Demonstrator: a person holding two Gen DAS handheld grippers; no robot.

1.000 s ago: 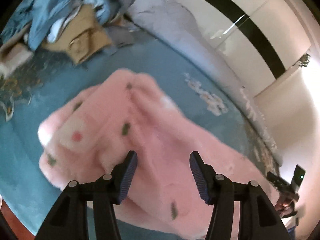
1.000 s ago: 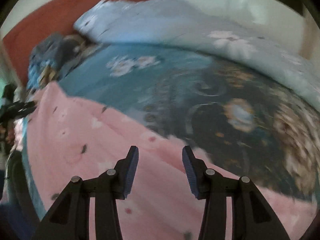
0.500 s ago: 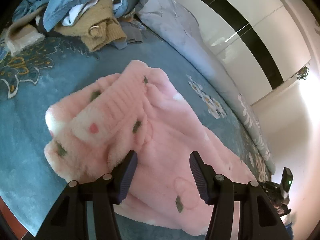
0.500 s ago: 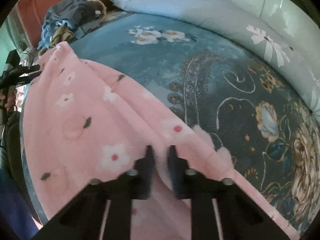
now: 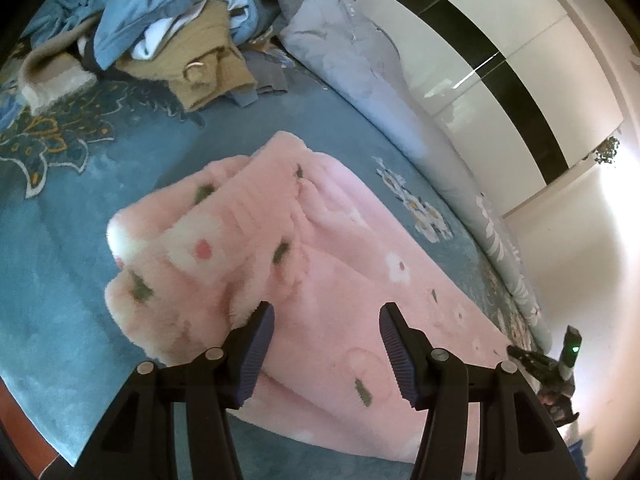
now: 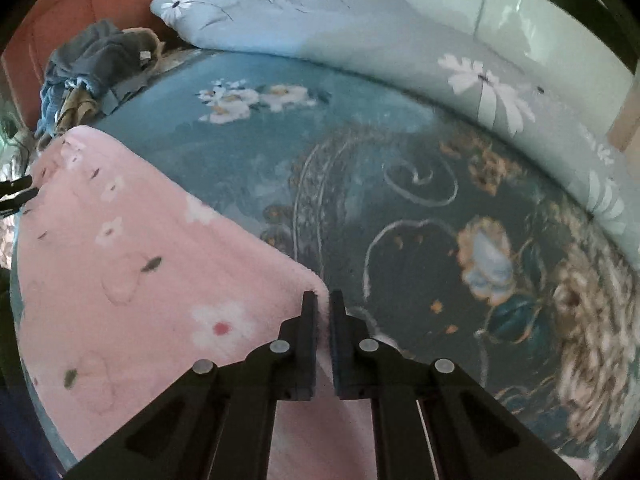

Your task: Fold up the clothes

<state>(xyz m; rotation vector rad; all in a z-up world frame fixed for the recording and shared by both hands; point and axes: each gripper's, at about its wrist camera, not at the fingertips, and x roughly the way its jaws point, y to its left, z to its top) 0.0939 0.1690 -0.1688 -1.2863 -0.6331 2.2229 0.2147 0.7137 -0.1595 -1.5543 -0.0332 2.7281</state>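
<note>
A pink fleece garment [image 5: 320,280] with small flowers and green flecks lies spread on the blue patterned bed cover [image 5: 80,220]. Its ribbed waistband end is bunched at the near left in the left wrist view. My left gripper [image 5: 326,338] hovers just above it, open, with nothing pinched between the blue pads. In the right wrist view the same pink garment [image 6: 120,272] stretches away to the left. My right gripper [image 6: 323,304] is shut on its near corner, where a thin fold of pink fleece shows between the black fingers.
A heap of other clothes [image 5: 160,28], blue, grey and tan, sits at the far end of the bed, seen also as a clothes pile [image 6: 92,68]. A pale floral duvet [image 6: 360,40] runs along the far side. White wardrobe doors [image 5: 500,60] stand behind.
My right gripper went from open above the pink fabric to shut on its edge, then shifted so the corner lies taut. The left gripper stayed open and nearly still.
</note>
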